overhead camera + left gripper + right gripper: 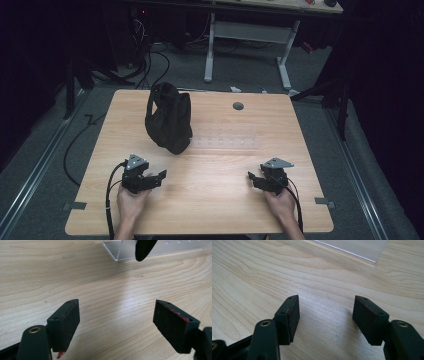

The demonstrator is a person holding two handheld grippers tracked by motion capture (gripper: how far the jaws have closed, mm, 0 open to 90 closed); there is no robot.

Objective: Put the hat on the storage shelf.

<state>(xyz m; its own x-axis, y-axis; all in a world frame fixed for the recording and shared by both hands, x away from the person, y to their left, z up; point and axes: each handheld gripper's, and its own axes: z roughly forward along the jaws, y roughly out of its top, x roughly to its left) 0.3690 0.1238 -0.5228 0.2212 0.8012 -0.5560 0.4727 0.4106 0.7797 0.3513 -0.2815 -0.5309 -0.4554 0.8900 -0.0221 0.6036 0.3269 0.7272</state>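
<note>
A black fabric bag [169, 117] stands upright on the wooden table [210, 200], left of the middle. To its right lies a clear plastic strip [225, 141] with small holes. My left gripper [161, 176] rests low over the near left of the table, open, with bare wood between its pads [117, 305]. In the left gripper view the clear strip [125, 251] and a dark tip of the bag [145, 248] lie ahead. My right gripper [251, 177] sits at the near right, open and holding nothing [327, 300], and the clear strip's edge [362, 247] is beyond it.
A round grey grommet [238, 106] sits in the far part of the tabletop. Behind the table stands a white-legged desk [250, 35], with cables on the floor [150, 65]. Grey tape tabs [75, 205] mark the near table edges.
</note>
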